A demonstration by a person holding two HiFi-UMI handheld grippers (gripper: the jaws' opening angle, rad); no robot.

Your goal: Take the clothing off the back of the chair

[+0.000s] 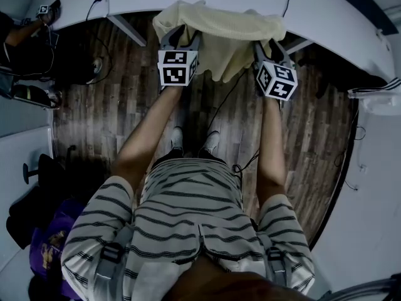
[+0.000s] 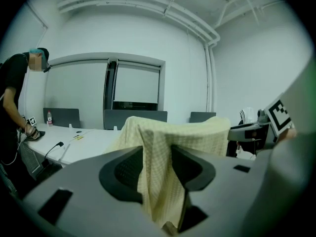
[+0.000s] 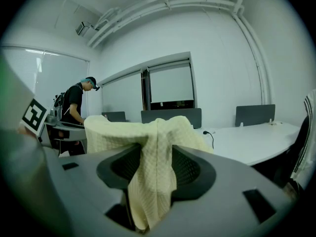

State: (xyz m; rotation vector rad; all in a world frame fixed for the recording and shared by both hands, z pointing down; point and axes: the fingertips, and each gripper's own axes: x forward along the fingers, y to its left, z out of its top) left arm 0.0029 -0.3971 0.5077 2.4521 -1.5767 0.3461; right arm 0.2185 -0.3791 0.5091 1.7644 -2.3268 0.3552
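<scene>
Looking down, I see the big white desk (image 1: 326, 11) curving from 12 o'clock round to 2 o'clock, and the wooden floor (image 1: 94, 118) spreads under me. Another person (image 1: 19, 33) stands by the desk at 10 o'clock. The yellow clothing (image 1: 219, 30) is at 12 o'clock, just past my arms, draped over something with its front edge hanging down toward the floor. The cloth covers whatever it hangs on, so I cannot see that part. My left tongs (image 1: 182, 36) are at 11 o'clock, on the left side of the clothing. In the left gripper view a fold of the yellow cloth (image 2: 158, 157) fills the gap between the jaws and they are clenched on it. My right tongs (image 1: 266, 47) are at 1 o'clock, on the right side of the clothing. In the right gripper view a bunch of cloth (image 3: 150, 172) sits between those jaws too, and they are grasping it. My shoes (image 1: 177, 140) show near the middle, and a thin black cable (image 1: 222, 102) runs across the floor beside them.
</scene>
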